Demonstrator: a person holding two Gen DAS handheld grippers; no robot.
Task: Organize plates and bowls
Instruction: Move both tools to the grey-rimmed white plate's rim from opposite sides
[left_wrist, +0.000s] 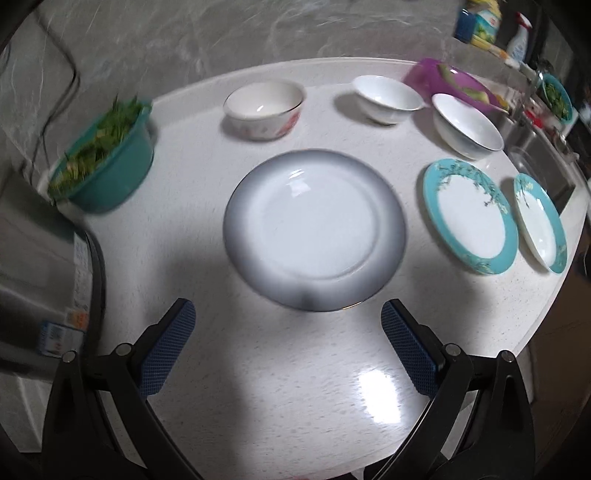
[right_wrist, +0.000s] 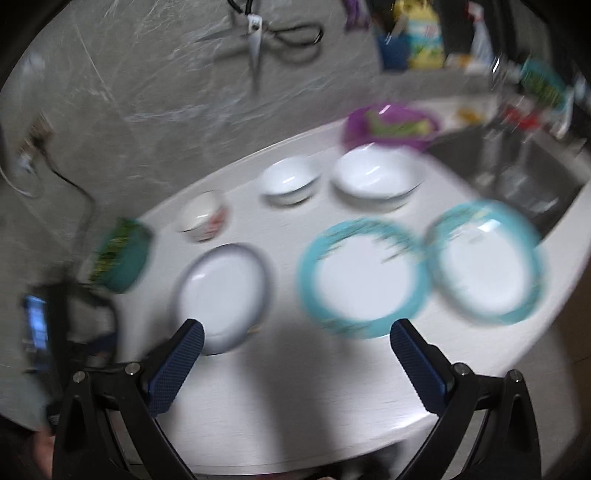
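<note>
A grey-rimmed plate (left_wrist: 314, 229) (right_wrist: 221, 295) lies mid-counter, just ahead of my open left gripper (left_wrist: 288, 314). Two teal-rimmed plates (left_wrist: 469, 218) (left_wrist: 539, 225) lie side by side to its right; in the blurred right wrist view they are the nearer plate (right_wrist: 364, 277) and the farther plate (right_wrist: 484, 260). Behind stand a floral bowl (left_wrist: 264, 109) (right_wrist: 203, 216) and two white bowls (left_wrist: 388, 98) (left_wrist: 467, 125) (right_wrist: 290, 181) (right_wrist: 376, 177). My right gripper (right_wrist: 297, 336) hangs open above the counter's front, between the grey plate and the nearer teal plate, holding nothing.
A teal basin of greens (left_wrist: 105, 158) (right_wrist: 120, 254) sits at the counter's left edge. A purple basin (left_wrist: 447, 83) (right_wrist: 391, 125) stands behind the white bowls. A steel sink (right_wrist: 517, 173) (left_wrist: 543, 166) lies at the right. Scissors (right_wrist: 255, 40) hang on the marble wall.
</note>
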